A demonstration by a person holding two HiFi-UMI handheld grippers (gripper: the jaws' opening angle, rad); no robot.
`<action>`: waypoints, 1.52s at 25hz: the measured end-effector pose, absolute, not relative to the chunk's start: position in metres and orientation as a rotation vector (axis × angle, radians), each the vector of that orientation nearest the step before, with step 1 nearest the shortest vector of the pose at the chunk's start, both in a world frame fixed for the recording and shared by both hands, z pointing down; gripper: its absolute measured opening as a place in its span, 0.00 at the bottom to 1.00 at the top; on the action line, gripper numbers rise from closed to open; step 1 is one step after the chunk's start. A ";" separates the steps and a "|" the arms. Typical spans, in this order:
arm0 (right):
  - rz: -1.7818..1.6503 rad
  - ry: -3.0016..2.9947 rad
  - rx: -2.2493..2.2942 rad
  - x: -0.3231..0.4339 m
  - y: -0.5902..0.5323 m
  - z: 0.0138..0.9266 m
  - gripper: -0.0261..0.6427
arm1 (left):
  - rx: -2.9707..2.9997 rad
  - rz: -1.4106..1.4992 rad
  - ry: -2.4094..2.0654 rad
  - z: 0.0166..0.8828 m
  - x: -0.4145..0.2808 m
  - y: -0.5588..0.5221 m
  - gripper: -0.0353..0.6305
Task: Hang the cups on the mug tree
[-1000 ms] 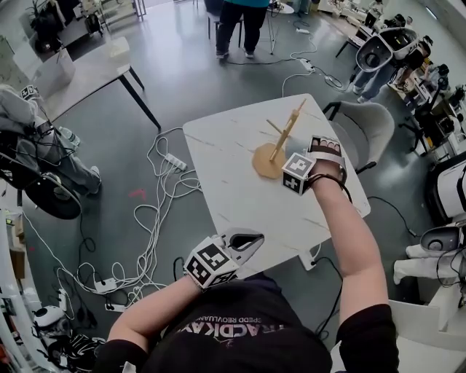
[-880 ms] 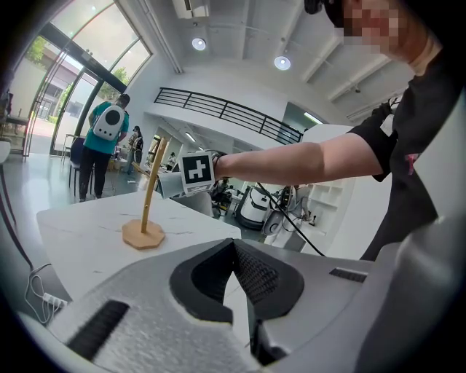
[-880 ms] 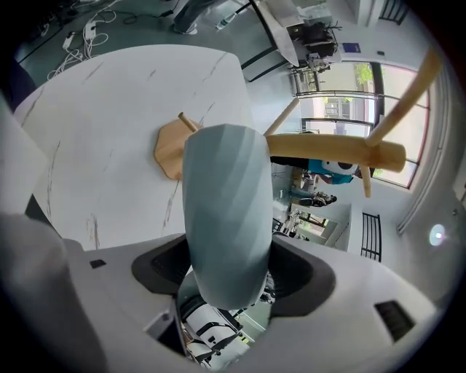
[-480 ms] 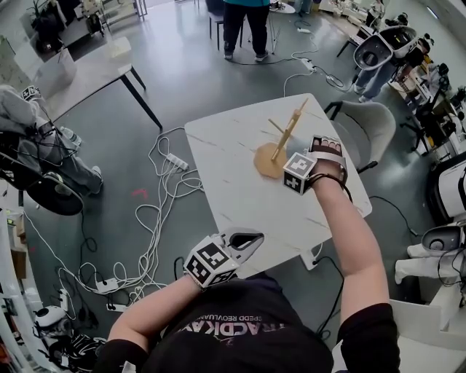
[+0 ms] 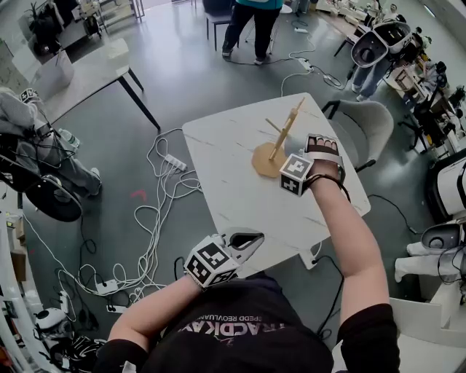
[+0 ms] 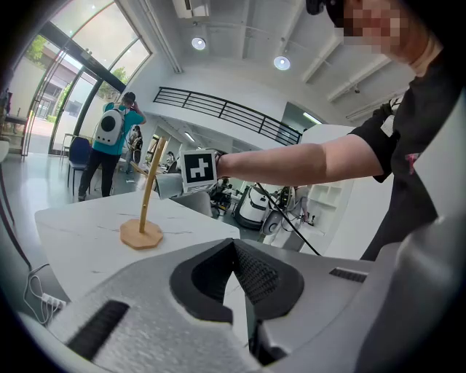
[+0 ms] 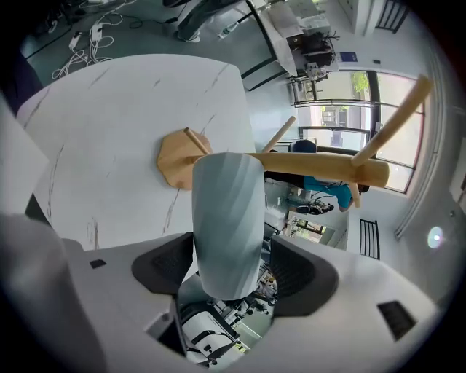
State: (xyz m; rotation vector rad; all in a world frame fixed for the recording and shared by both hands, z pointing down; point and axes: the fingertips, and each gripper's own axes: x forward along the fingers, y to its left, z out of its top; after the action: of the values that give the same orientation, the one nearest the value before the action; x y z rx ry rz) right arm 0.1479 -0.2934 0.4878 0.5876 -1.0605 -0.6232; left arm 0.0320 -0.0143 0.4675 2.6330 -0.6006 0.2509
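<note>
A wooden mug tree (image 5: 280, 135) with slanted pegs stands on an octagonal base (image 5: 264, 159) at the far right of the white marble table (image 5: 233, 182). My right gripper (image 5: 293, 167) hovers just right of the base, shut on a pale grey-blue cup (image 7: 227, 218). In the right gripper view the cup sits between the pads, in front of the tree's trunk (image 7: 320, 166), with a peg (image 7: 397, 113) beyond. My left gripper (image 5: 251, 239) rests at the table's near edge, shut and holding nothing. From the left gripper view the tree (image 6: 149, 189) and the cup (image 6: 167, 185) show far off.
A grey chair (image 5: 364, 127) stands by the table's right side. Cables and a power strip (image 5: 173, 162) lie on the floor to the left. A second table (image 5: 87, 69) is at the far left, and a person (image 5: 253, 22) stands beyond.
</note>
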 end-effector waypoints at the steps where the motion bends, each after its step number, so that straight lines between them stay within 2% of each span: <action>1: -0.628 -1.069 0.587 0.147 -0.291 0.487 0.51 | 2.634 0.251 -0.599 0.467 0.033 -0.014 0.04; 10: -0.627 -1.340 0.653 0.120 -0.249 0.471 0.49 | 2.634 0.247 -0.577 0.468 0.038 -0.010 0.04; 12: -0.546 -1.471 0.696 0.114 -0.236 0.469 0.32 | 2.635 0.247 -0.568 0.467 0.039 -0.009 0.04; 13: -0.495 -1.535 0.721 0.112 -0.230 0.469 0.11 | 2.634 0.246 -0.562 0.467 0.040 -0.008 0.04; 14: -0.442 -1.597 0.743 0.111 -0.224 0.469 0.06 | 2.634 0.244 -0.558 0.466 0.041 -0.008 0.04; 21: 0.061 -2.080 0.896 0.092 -0.180 0.471 0.06 | 2.623 0.232 -0.547 0.466 0.046 -0.005 0.04; 27: 0.266 -2.289 0.915 0.065 -0.138 0.473 0.06 | 2.590 0.215 -0.549 0.468 0.041 -0.003 0.04; 33: 0.731 -2.570 0.928 0.045 -0.082 0.469 0.06 | 2.538 0.210 -0.571 0.480 0.031 0.002 0.04; 38: 0.866 -2.608 0.908 0.034 -0.034 0.478 0.06 | 2.524 0.225 -0.577 0.489 0.021 0.011 0.04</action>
State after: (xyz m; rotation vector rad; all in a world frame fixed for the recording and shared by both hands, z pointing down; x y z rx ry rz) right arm 0.0338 -0.0342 0.4776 0.9080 -2.6078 0.8663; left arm 0.0205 0.0111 0.4891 2.5240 -0.5773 0.2249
